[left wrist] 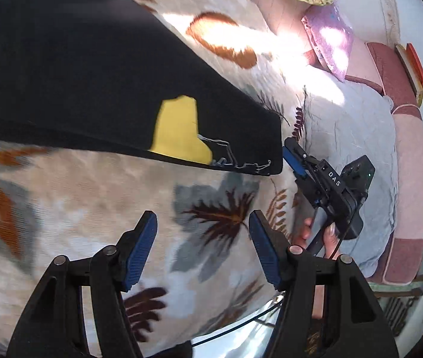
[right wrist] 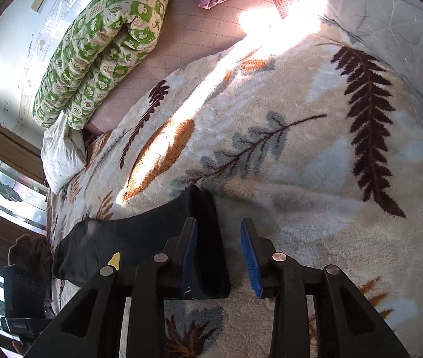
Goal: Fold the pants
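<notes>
Since the black soft-cloth pants (left wrist: 92,89) lie limp on the leaf-patterned fleece bed blanket (right wrist: 301,164), both the left gripper (left wrist: 202,253) and right gripper (right wrist: 219,256) (fingers spread, holding nothing) should pinch hem corners.

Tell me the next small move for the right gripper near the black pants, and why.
Probably slide the right gripper slightly left so the black pants' corner sits between its open fingers, then close. The left gripper hangs open over the leaf blanket.
</notes>
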Available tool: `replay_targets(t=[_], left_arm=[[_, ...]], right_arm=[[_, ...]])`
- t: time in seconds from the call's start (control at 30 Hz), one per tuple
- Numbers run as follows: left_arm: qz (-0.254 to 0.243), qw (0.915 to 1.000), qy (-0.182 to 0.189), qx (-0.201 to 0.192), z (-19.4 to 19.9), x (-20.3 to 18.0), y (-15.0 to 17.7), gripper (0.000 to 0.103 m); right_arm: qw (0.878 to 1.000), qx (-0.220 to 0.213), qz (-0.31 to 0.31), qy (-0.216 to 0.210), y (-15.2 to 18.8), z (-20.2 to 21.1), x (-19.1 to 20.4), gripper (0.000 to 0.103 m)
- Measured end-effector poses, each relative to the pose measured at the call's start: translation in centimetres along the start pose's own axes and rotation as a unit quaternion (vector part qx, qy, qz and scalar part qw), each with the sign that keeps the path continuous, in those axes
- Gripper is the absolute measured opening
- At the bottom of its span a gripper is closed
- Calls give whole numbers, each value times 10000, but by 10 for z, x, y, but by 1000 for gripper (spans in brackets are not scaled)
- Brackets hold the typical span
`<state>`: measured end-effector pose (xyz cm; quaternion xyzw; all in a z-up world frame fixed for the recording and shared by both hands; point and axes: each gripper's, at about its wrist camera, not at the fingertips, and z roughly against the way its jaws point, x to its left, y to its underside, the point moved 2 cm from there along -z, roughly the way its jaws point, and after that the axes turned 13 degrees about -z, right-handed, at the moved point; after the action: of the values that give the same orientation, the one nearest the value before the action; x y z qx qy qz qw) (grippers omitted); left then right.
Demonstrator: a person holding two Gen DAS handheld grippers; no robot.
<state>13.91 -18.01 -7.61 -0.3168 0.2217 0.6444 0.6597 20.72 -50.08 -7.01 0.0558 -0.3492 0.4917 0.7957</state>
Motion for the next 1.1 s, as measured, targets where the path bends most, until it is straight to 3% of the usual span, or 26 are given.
replay_targets(t=[0.17,0.37,0.57,0.8,1.1], left_arm=[[611,9975,327,-97,-47,-14,-8,63],[1044,9934,287,-387,-59,-9,-22,63],[1071,9926,136,-561,-60,-12,-34,63],[1084,9922,151,-599,-66,-15,-38,63],[1080,9917,189,-669,-73,-19,-46,63]], right_arm=[[9995,63,-129,-272,-3,1,-10,40],[9978,155,-330,-554,-10,-5,-21,40],[9951,403,-453,-775,-18,-24,-18,40],[9849,1145,-447,-1222,-23,-59,-5,46],[9767,1383,-474,-1572,-31,-63,-9,44]])
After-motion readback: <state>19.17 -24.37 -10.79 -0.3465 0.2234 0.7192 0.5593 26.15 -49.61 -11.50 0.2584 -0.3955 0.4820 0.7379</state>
